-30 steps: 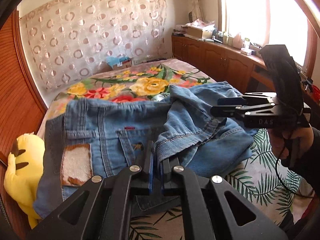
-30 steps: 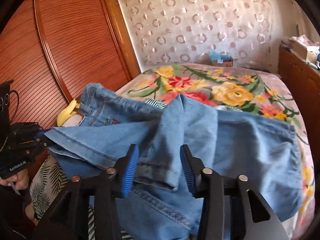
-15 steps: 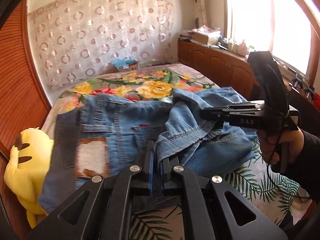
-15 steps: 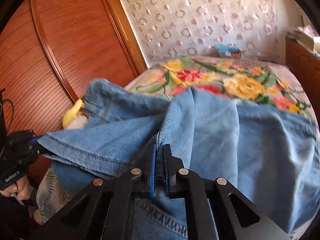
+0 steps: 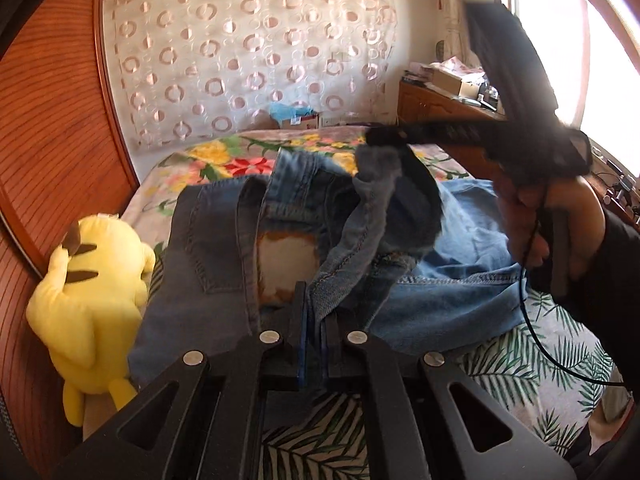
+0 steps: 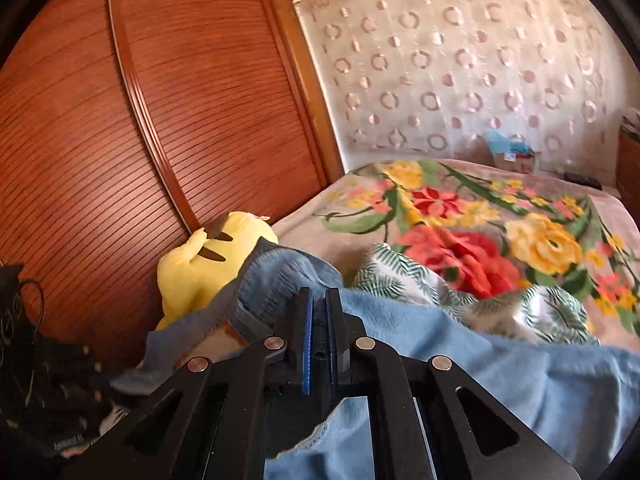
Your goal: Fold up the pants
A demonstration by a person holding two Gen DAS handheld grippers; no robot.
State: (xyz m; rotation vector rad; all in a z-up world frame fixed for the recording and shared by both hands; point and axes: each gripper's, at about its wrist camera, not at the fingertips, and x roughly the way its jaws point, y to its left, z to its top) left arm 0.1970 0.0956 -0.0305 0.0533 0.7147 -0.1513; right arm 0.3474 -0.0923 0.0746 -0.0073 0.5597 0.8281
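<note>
Denim pants (image 5: 440, 288) on bed — hem pinched in both closed tongs (image 5: 316, 320) (image 6: 320, 332).

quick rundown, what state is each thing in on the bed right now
left tool: shut on a hem of the jeans
right tool: shut on denim of the jeans
jeans: partly folded, one leg lifted over the waist end, not flat
yellow plush toy: upright against the wardrobe, beside the jeans
floral blanket: spread on the bed
leaf-print sheet: under the jeans, rumpled
</note>
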